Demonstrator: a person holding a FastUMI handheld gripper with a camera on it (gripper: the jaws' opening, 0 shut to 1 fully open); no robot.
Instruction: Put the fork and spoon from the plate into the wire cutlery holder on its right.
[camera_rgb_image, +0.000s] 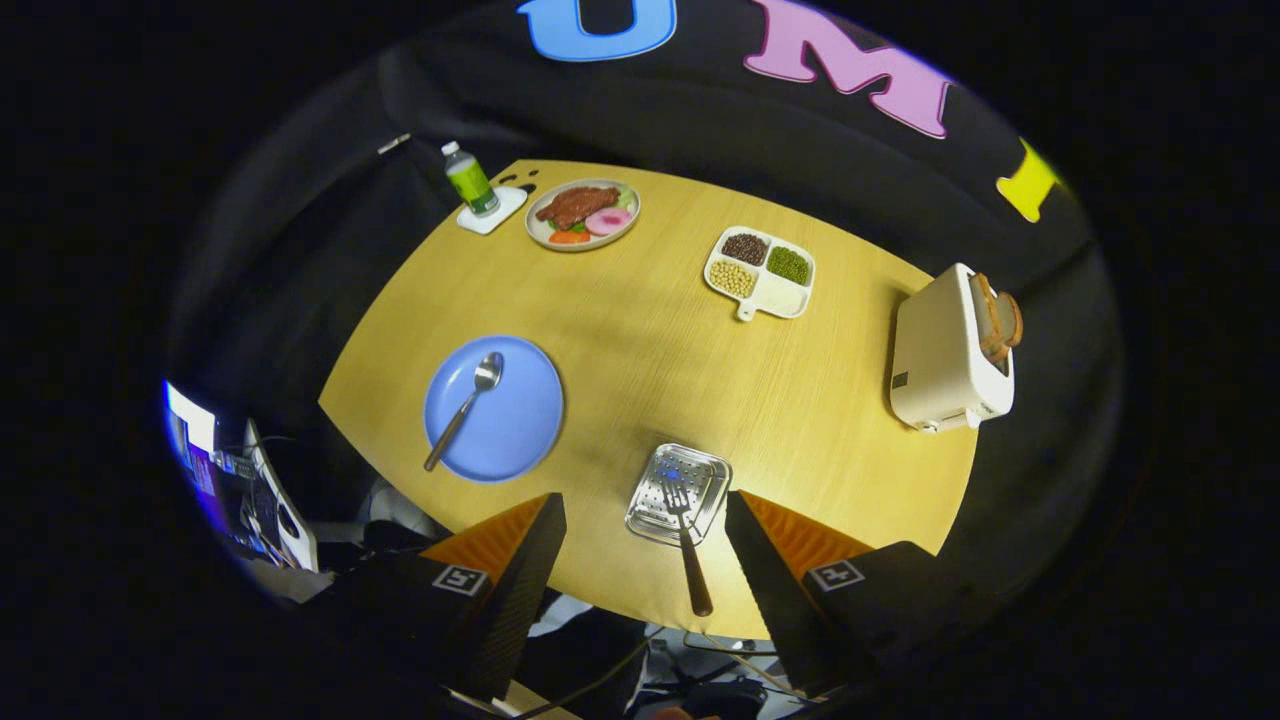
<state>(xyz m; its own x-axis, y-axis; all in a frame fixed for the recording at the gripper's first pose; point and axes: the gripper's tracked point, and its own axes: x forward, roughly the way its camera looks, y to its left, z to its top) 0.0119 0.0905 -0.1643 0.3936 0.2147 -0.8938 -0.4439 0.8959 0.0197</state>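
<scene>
The spoon (464, 408) is what we have left to move: it lies alone on the blue plate (520, 440), bowl toward the far side of the table, handle running back past the plate's near rim toward us. The fork (686, 545) already rests in the wire cutlery holder (652, 500), tines inside and handle sticking out over the near edge, so we judge the task about half done. Our gripper (645, 560) hangs high above the near edge of the table (660, 350), fingers spread wide and empty, with the holder and fork between them and the plate beyond the left finger.

For the next step we would swing left, come down over the spoon's handle and line the fingers across it, not along it. The handle looks thin and lies flat on a smooth plate, so it may slide or tip as we close; a grip near the middle of the handle should keep it level. From this height we cannot quite tell whether the handle's end touches the table or overhangs it.

Farther off stand a divided dish of beans (760, 272), a plate of food (583, 213), a green bottle (469, 179) on a coaster and a white toaster (945, 352), all well apart from our path. Only the fork's protruding handle could get in the way when we bring the spoon in.
</scene>
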